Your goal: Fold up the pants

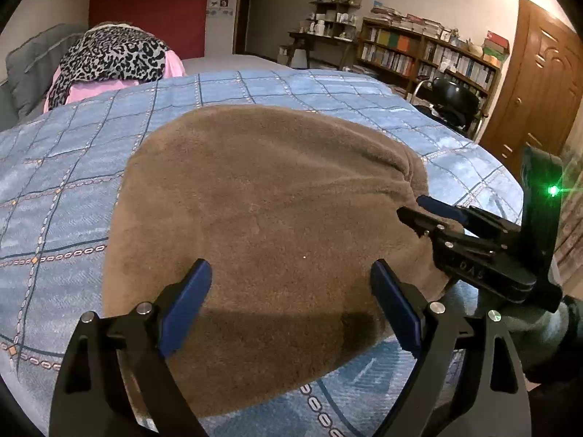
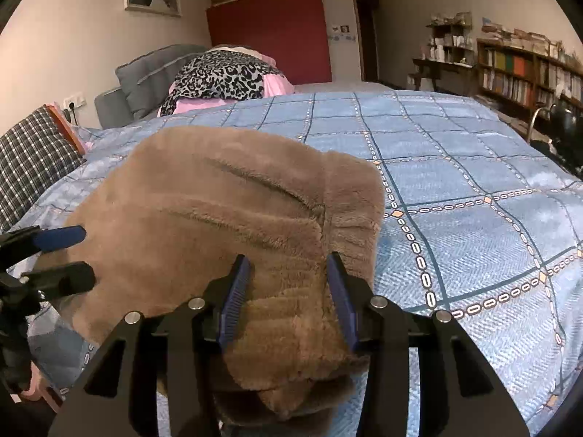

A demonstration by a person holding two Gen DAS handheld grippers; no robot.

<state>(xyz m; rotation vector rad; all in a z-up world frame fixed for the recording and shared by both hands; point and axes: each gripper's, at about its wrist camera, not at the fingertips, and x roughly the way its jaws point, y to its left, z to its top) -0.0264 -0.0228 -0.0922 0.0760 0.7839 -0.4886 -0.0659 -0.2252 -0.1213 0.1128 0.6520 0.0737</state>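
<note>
Blue checked bedspread (image 2: 455,182) — leopard-print cloth (image 2: 218,80), bookshelf (image 1: 419,54), wooden door (image 1: 535,83).

Bedrm w/ red wall panel (image 2: 269,32), bookshelf (image 1: 430,54), wood door (image 1: 539,87), blue checked bedspread (image 2: 455,189)

Only legible marking: "0A5", embossed on the black body of the right gripper (image 1: 415,215), right side of the left wrist frame.

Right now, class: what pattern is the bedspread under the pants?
Blue check with chain-link lines: bedspread, right wrist view.
</note>
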